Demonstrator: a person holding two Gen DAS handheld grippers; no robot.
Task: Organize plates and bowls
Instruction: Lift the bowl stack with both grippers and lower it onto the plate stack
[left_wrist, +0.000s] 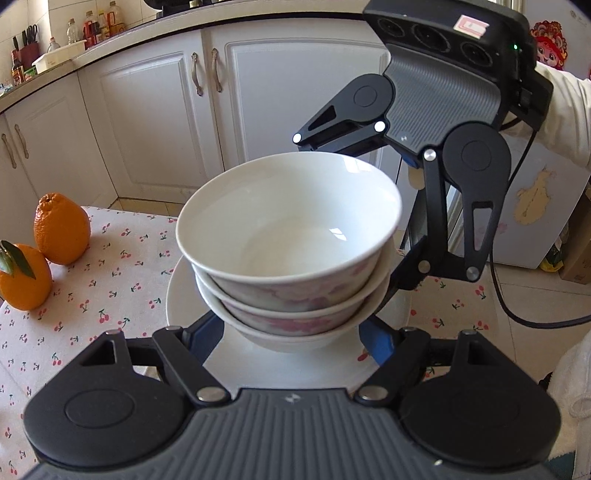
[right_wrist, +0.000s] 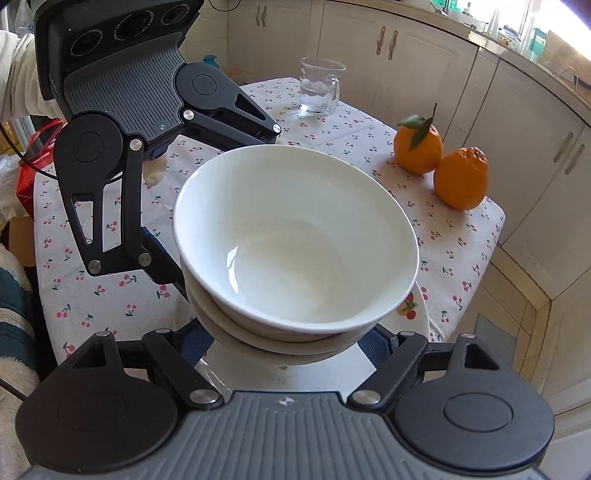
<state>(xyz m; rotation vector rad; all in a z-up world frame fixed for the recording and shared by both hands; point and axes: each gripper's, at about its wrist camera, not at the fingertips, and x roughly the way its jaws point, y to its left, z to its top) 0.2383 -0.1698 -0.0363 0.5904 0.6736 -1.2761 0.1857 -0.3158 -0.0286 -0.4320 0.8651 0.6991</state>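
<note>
Both wrist views show a stack of bowls (left_wrist: 291, 258) sitting on a white plate (left_wrist: 192, 310), centre frame, with a gripper on either side of it.

Left gripper (left_wrist: 291, 343): its blue-padded fingers (left_wrist: 378, 345) straddle the lowest bowl at the bottom of its own view, apparently touching the bowl wall. The contact itself is hidden under the bowl's curve, so I cannot tell whether the gripper is clamped or only bracketing.

Right gripper (right_wrist: 284, 347): same arrangement from the opposite side. Its fingers (right_wrist: 192, 343) flank the lowest bowl, and whether they press on it cannot be told.

Whether the plate rests on the cherry-print tablecloth (left_wrist: 110, 280) or is lifted clear of it cannot be told from either view.

Surroundings: two oranges (right_wrist: 439, 162) at right of the right view, a glass mug (right_wrist: 320, 88) at upper centre, white cabinets (left_wrist: 155, 122) behind.

Step, as judged: moving the stacked set as one unit with both grippers.

Risks:
- The top bowl sits tilted in the stack. Uneven motion of the two grippers could slide it off.
- Glazed ceramic against the pads looks slippery. Weak or unequal pressure could let the stack rotate or drop.
- The plate is not visibly gripped. If only the bowls are held, the plate stays behind or falls.
- Travel toward the oranges or mug risks a knock.
</note>
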